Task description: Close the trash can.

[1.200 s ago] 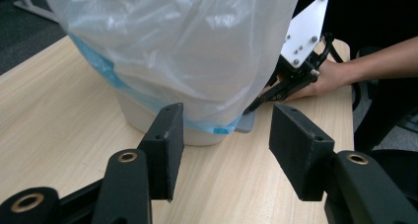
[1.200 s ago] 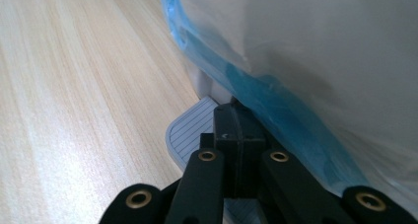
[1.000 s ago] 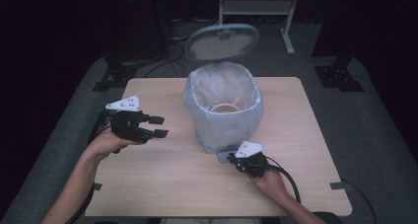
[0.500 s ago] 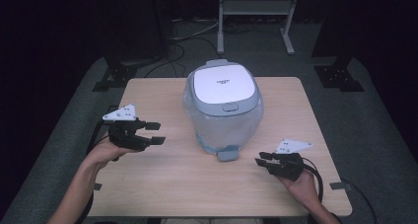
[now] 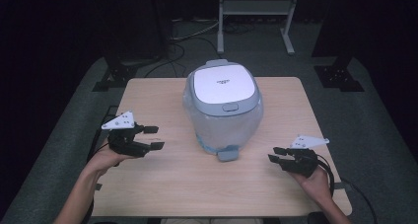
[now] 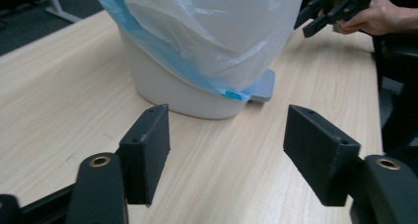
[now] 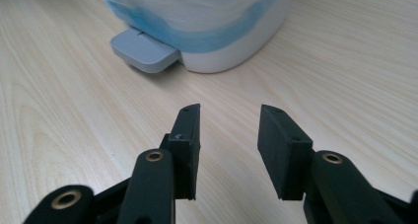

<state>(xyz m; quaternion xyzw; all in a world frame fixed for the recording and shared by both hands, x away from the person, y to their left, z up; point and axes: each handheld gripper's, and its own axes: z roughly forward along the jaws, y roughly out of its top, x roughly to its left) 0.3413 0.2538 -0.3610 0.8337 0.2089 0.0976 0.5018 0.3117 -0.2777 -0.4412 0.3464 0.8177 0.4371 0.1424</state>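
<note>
Centrally in the high view stood one pedal bin [image 5: 223,110], lined with a translucent plastic bag [image 5: 231,128] edged in blue, its white lid [image 5: 223,83] closed. One grey foot pedal [image 5: 227,153] stuck out from its base toward the bottom of the frame, flat on the wooden table [image 5: 187,184].

Two grippers were at the table, one per hand. The left gripper [image 5: 152,137] hovered at the middle left of the high view, well apart from the bin, its jaws having just been opening and standing spread with nothing between them. In the left gripper view its two black pads [image 6: 148,150] framed bare tabletop, with the bin's white base [image 6: 172,93] and the pedal behind them, and the other hand's gripper at the upper right.

The right gripper [image 5: 276,155] sat at the lower right of the high view, near the pedal but not touching it. Its jaws too had just been opening and stood apart, holding nothing; in the right gripper view the pedal lay at the upper left beyond the pads [image 7: 187,145].

Beyond the table, dark floor held cables [image 5: 190,36], one metal stand frame [image 5: 254,12] at top centre, and two black leg brackets [image 5: 340,76].
</note>
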